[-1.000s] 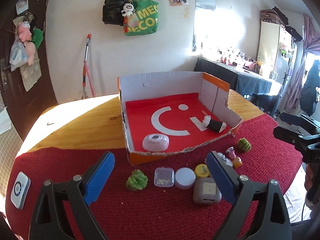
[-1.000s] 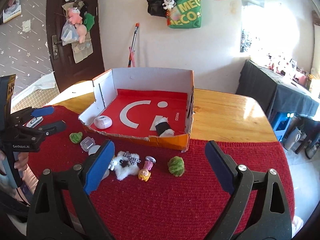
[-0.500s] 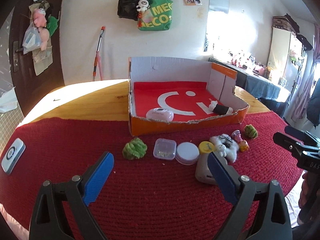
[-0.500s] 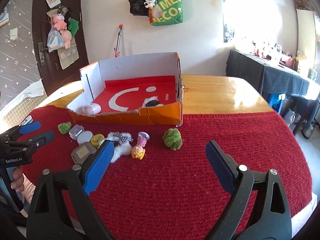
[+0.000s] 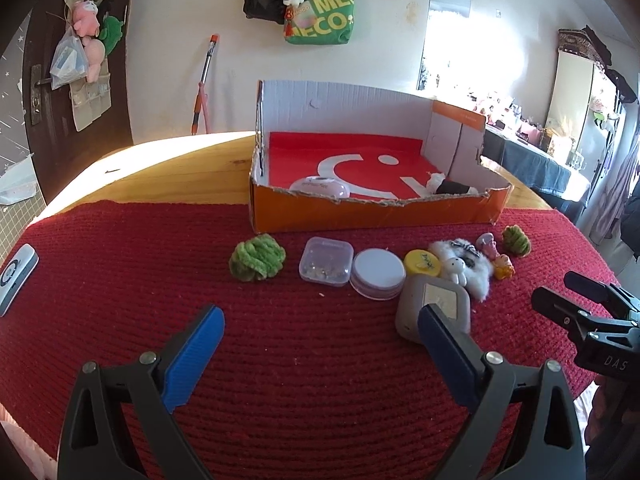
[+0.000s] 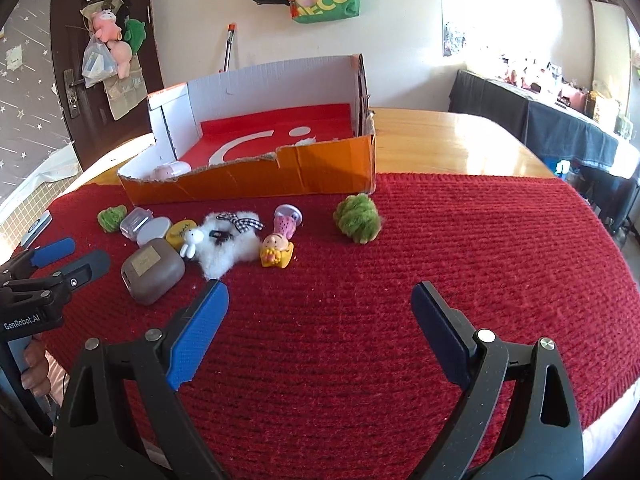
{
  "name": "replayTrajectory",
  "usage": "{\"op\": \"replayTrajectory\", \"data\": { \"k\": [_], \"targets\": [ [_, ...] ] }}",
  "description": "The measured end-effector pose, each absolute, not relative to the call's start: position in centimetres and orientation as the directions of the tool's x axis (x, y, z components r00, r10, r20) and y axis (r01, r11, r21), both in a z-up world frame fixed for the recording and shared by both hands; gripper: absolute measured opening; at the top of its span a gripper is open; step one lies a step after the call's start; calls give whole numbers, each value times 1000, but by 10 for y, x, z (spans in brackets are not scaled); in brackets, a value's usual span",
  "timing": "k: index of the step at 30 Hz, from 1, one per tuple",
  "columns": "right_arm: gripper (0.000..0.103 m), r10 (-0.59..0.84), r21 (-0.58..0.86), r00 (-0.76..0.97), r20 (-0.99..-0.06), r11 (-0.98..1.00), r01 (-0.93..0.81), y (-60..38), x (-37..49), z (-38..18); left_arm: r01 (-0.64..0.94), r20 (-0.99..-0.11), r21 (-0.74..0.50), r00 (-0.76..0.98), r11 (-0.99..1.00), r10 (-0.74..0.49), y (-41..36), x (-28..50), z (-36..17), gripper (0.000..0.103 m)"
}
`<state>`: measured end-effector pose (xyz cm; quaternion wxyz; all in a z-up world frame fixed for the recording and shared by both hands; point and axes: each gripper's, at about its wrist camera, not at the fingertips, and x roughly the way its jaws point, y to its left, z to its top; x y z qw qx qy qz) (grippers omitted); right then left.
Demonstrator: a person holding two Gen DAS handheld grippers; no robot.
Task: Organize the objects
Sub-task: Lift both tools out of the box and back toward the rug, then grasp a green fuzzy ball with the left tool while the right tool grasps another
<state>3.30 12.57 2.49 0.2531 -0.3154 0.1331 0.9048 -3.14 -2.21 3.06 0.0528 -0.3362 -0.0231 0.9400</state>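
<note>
An orange cardboard box point(image 5: 372, 212) with a red floor stands on the table and holds a white oval case point(image 5: 320, 188) and a black-and-white item point(image 5: 450, 187). In front of it on the red mat lie a green pom point(image 5: 258, 257), a clear plastic box point(image 5: 326, 266), a round white tin point(image 5: 377, 274), a yellow lid point(image 5: 422, 261), a grey case point(image 5: 434, 306), a white fluffy toy point(image 6: 228, 242), a small doll point(image 6: 276, 250) and a second green pom point(image 6: 357, 219). My left gripper point(image 5: 320, 326) is open and empty above the mat. My right gripper point(image 6: 320, 302) is open and empty.
The red knitted mat point(image 5: 280, 380) covers the near part of a wooden table point(image 5: 160, 172). A white remote point(image 5: 16, 278) lies at the mat's left edge. A dark table point(image 6: 560, 132) stands at the right. Bags hang on the wall point(image 5: 320, 4).
Both grippers have dropped lower and drawn back toward the near edge of the mat. The box and objects now appear from a lower angle. Both stay open.
</note>
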Motion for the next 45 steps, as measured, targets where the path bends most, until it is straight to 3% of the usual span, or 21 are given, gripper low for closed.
{"op": "replayTrajectory", "data": {
  "k": [22,28,34,45],
  "targets": [
    [94,396,94,-610,-686,-784,-614,170,14,33,-29,-669,-65,-741,-997,65,-55,-71,41,99],
    [93,393,84,-582,-712,-775,-626,190,6,35,-37,-700,-67,-711,-997,73,-66,-84,39,94],
    [92,392,49,-561,-730,-788,-614,196,-6,35,-50,-732,-84,-674,-995,95,-72,-93,33,82],
    [64,364,32,-527,-767,-800,-599,202,-17,26,-69,-751,-74,-653,-995,101,-71,-100,24,65]
  ]
}}
